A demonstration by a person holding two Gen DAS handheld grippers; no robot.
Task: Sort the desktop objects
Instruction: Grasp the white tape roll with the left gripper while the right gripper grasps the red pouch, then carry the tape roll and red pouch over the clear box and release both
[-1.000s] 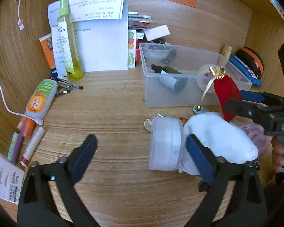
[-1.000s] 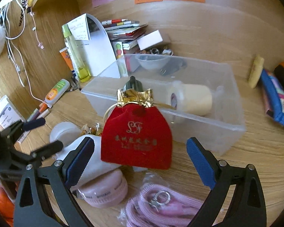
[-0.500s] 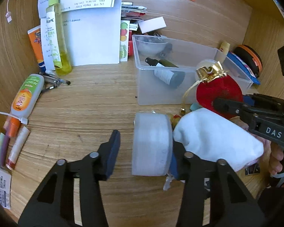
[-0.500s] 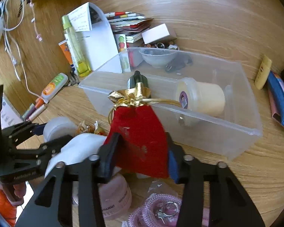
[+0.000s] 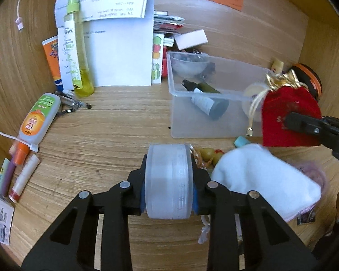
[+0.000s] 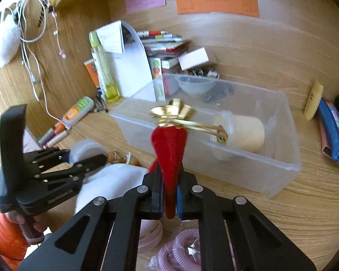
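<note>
Red velvet pouch (image 6: 169,144) with a gold-trimmed neck and gold drawstring, pinched flat at its lower end in the right claw (image 6: 169,192), jaws having just been closing and now clamped nearly together on the fabric; neck pointing up and away from the claw, long axis running straight out along the fingers toward the clear plastic bin (image 6: 282,158). Hanging clear of the counter (image 6: 305,214), just short of the bin's near wall, with the bin's open top directly ahead and a little beyond the pouch's gold neck, so seemingly only a short carry forward over the wall before release. Right hand plainly the nearer one to the bin. Off to the left, a frosted round jar (image 5: 169,180) lying on its side on the counter, gripped across its two flat faces by the left claw (image 5: 169,194), jaws having also just been closing and now pressed against both faces; jar axis lying crosswise to the fingers. Bin up and to the right of the jar in the left wrist view, farther off than from the pouch. Inside the bin already: a cream-coloured tub (image 6: 241,133), a dark bottle (image 5: 205,100) on its side and a small clear bowl (image 5: 187,64). Between the two claws, a white cloth bundle (image 5: 264,178) touching or nearly touching the jar's right side. Farther out, a tall yellow spray bottle (image 5: 76,52) standing against white paper, and an orange-labelled tube (image 5: 37,119) lying at the left
</note>
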